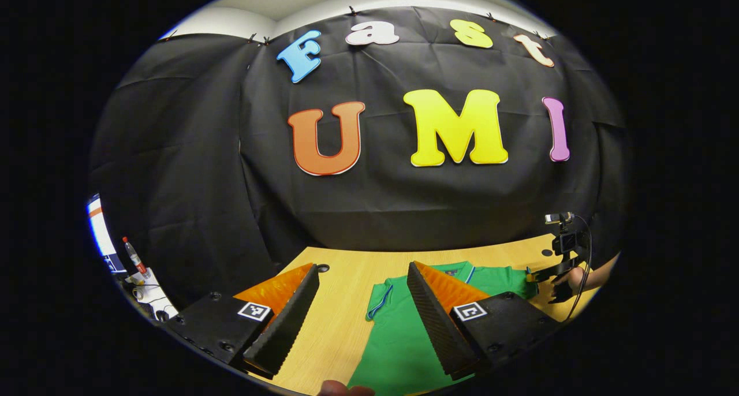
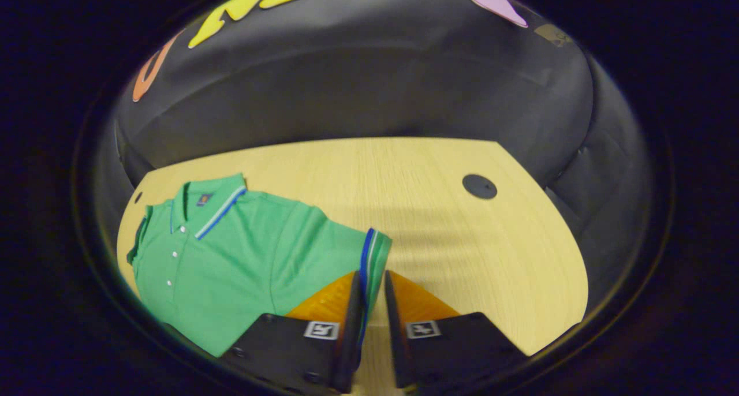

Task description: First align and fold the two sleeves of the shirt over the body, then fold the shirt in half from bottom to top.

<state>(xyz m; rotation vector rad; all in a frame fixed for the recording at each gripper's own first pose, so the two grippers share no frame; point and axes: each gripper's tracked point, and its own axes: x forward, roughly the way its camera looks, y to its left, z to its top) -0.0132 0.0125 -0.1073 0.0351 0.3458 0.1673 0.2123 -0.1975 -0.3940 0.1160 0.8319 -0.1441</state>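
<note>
Shirt: a green polo laid flat, collar up, at the lower left of the right gripper view; seen at lower centre of the left gripper view, on the table.
Sleeve cuff: the blue-striped edge is positioned between the fingers of the right tongs, at lower centre of the frame.
Right tongs: nearly closed around the cuff; whether both fingers press on the fabric cannot be told. The cuff is judged to be taken so that this sleeve can be carried over the body.
Left tongs: wide open, nothing held, poised above the shirt's opposite sleeve at lower centre of the left gripper view.
Task stage: judged as the sleeve-folding step; neither sleeve is yet laid across the body.
Risk: a thin cuff may slip if only one layer is pinched.
</note>
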